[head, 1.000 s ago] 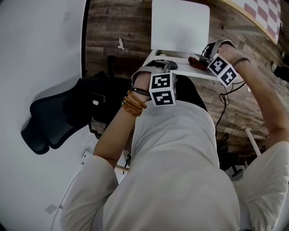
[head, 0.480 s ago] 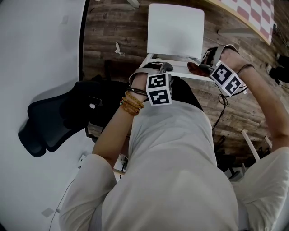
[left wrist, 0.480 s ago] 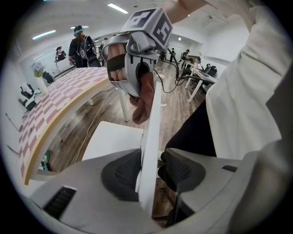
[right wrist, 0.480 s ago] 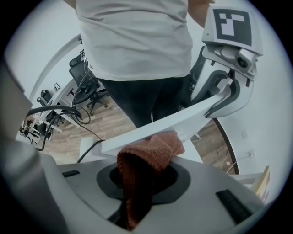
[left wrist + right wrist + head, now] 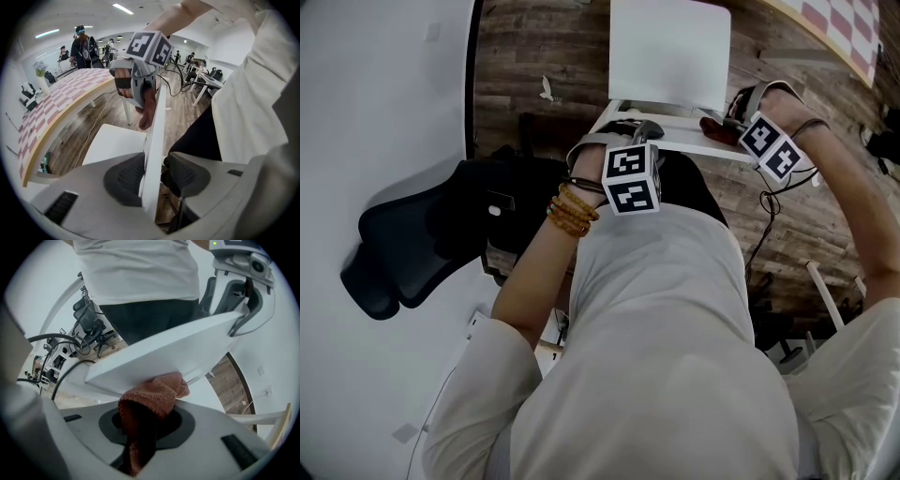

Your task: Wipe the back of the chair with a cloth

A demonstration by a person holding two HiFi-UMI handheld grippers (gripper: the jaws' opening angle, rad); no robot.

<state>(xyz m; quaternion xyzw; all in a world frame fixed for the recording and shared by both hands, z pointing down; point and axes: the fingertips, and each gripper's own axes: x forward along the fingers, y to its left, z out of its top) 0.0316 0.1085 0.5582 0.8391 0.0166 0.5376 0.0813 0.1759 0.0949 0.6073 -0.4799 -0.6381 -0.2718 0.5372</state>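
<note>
I'm mid-wipe: left claw [image 5: 151,177] clamps the chair back [image 5: 155,131], and right claw [image 5: 149,423] grips the cloth [image 5: 157,392] against it. Next, I'd sweep along its edge.

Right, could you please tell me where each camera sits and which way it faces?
Head view: on the person's head, facing down on the chair; shirt, left hand-held gripper and right hand-held gripper show.
Left gripper view: on the left hand-held gripper, looking along the chair back between its jaws toward the other one; shirt at right.
Right gripper view: on the right hand-held gripper, looking past its cloth toward the left one; shirt above.
Both gripper views share the chair back.
</note>
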